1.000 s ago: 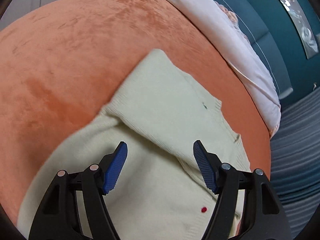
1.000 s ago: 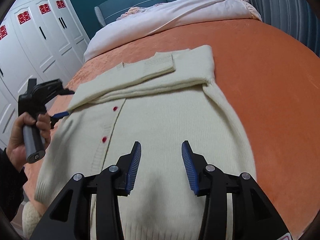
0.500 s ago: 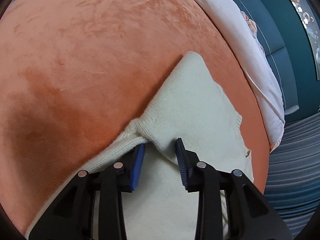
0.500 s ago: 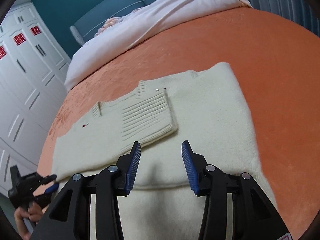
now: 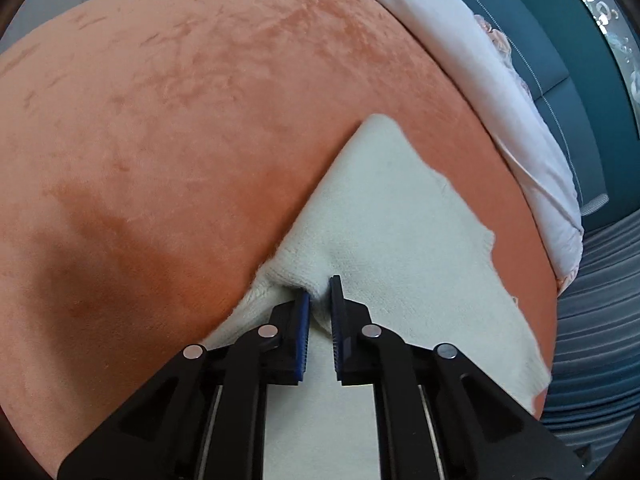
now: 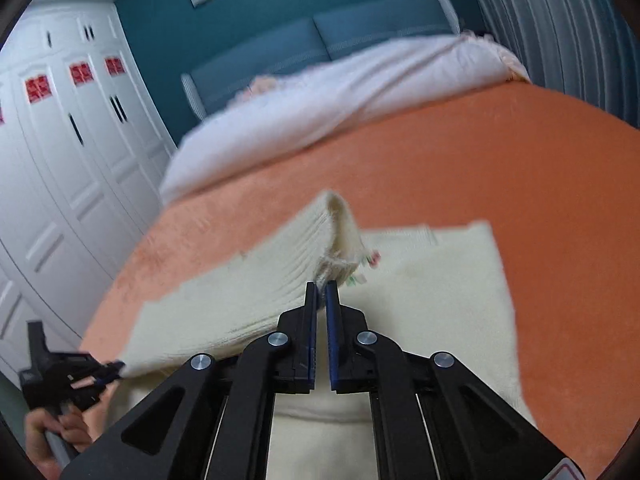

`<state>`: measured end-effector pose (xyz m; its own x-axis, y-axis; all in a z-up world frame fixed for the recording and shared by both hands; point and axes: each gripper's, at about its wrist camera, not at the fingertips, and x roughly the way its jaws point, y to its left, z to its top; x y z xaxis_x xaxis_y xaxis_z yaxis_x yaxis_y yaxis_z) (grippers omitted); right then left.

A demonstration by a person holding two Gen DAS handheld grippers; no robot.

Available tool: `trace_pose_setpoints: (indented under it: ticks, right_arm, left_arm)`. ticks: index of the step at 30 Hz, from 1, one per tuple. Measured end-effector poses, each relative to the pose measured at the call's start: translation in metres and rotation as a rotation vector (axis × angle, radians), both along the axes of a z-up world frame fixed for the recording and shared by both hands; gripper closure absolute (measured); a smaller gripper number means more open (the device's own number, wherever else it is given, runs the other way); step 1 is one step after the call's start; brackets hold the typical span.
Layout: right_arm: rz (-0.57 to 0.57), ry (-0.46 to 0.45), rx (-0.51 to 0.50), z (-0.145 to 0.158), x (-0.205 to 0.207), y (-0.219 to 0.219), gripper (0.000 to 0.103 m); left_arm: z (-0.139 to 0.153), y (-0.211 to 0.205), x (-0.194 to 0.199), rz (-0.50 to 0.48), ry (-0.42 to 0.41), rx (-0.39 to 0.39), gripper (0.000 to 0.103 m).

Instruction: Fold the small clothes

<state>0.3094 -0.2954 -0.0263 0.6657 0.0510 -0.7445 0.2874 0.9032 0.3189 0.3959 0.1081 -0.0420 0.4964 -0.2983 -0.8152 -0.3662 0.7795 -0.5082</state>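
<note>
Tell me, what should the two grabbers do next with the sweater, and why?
Probably lift together and carry the pinched edge over the rest of the sweater. The left gripper and right gripper have just closed, each shut on a bunch of knit. The right one's piece already stands up off the orange blanket, so the fold looks ready to start.

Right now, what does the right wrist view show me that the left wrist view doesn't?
Only the right wrist view shows the white wardrobe, the left gripper in the person's hand pinching the cardigan's edge, and the ribbed cuff lifted by the right gripper.

Only the left wrist view shows the left gripper close up, clamped on a bunched fold.

Both show the cream cardigan, orange blanket, pale duvet and blue headboard.
</note>
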Motion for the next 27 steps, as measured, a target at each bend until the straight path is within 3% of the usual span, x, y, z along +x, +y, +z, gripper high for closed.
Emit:
trace_pose_setpoints:
  ticks: [1, 2, 5, 6, 9, 13, 15, 17, 18, 20, 23, 27]
  right_arm:
    - [-0.006, 0.074, 0.019, -0.020, 0.001, -0.004, 0.099]
    - [-0.013, 0.058, 0.041, -0.023, -0.006, -0.009, 0.100]
    - [-0.009, -0.071, 0.039, 0.008, -0.025, -0.008, 0.100]
    - [0.000, -0.067, 0.013, 0.009, -0.023, -0.006, 0.100]
    - [0.033, 0.105, -0.034, -0.032, -0.005, -0.007, 0.100]
    - [0.008, 0.071, -0.059, -0.013, -0.025, -0.001, 0.101]
    - [0.002, 0.035, -0.034, 0.006, -0.052, 0.001, 0.100]
    - [0.009, 0.004, -0.043, 0.022, -0.093, 0.001, 0.091]
    - [0.017, 0.002, -0.058, 0.027, -0.114, 0.002, 0.087]
    - [0.026, 0.012, -0.095, 0.034, -0.166, 0.005, 0.067]
    - [0.016, 0.064, -0.126, 0.032, -0.242, 0.003, 0.054]
    - [-0.005, 0.169, -0.096, 0.016, -0.317, 0.001, 0.050]
  left_arm:
    - [0.001, 0.000, -0.002, 0.001, -0.006, -0.001, 0.094]
    - [0.004, 0.001, -0.004, 0.001, -0.014, 0.002, 0.094]
    - [0.004, 0.002, -0.005, -0.017, -0.019, 0.020, 0.094]
    - [0.001, 0.002, -0.004, -0.017, -0.015, 0.022, 0.094]
    - [0.000, -0.001, -0.003, -0.026, -0.015, 0.062, 0.094]
    - [0.005, -0.002, -0.012, -0.050, -0.043, 0.086, 0.091]
    - [0.012, 0.006, -0.029, -0.043, -0.052, 0.063, 0.079]
    - [0.021, 0.019, -0.056, -0.041, -0.070, 0.040, 0.057]
    - [0.026, 0.025, -0.071, -0.043, -0.071, 0.052, 0.054]
    - [0.033, 0.037, -0.107, -0.056, -0.071, 0.101, 0.042]
    - [0.036, 0.058, -0.170, -0.064, -0.048, 0.170, 0.022]
    - [0.021, 0.078, -0.241, -0.058, 0.035, 0.132, 0.016]
